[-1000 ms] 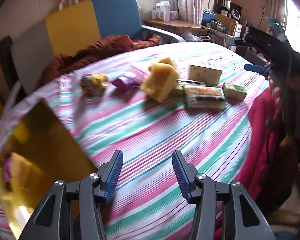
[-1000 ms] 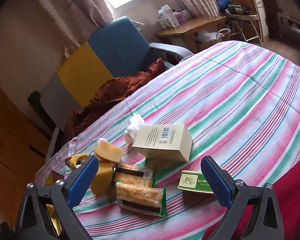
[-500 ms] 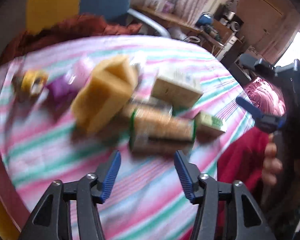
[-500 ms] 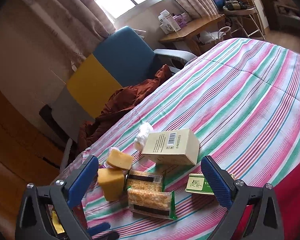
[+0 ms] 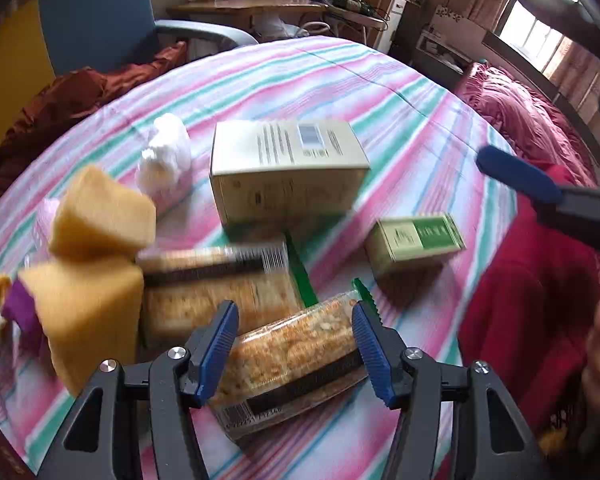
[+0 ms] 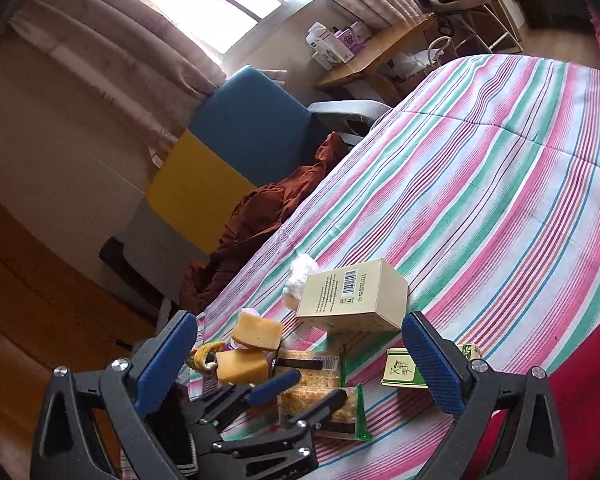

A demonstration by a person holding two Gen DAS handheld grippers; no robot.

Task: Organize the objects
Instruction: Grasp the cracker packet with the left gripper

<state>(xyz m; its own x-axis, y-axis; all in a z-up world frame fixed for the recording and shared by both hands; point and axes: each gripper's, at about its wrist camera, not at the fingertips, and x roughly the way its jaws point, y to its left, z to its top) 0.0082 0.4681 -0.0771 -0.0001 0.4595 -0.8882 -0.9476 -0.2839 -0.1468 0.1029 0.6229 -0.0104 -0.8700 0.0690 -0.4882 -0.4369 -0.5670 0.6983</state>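
My left gripper is open with its fingers on either side of a clear cracker packet lying on the striped bed cover; no contact shows. A second cracker packet lies behind it, with two yellow sponges to the left. A beige box and a small green box lie beyond. My right gripper is open and empty, held above the bed's edge; the left gripper shows below it over the packets.
A white wad and a purple and yellow item lie by the sponges. A blue and yellow chair with brown cloth stands beyond the bed. A red blanket covers the right edge.
My left gripper moved forward and down from bare cover to straddle the near cracker packet. The right gripper lifted and tilted slightly; the left gripper now shows beneath it.
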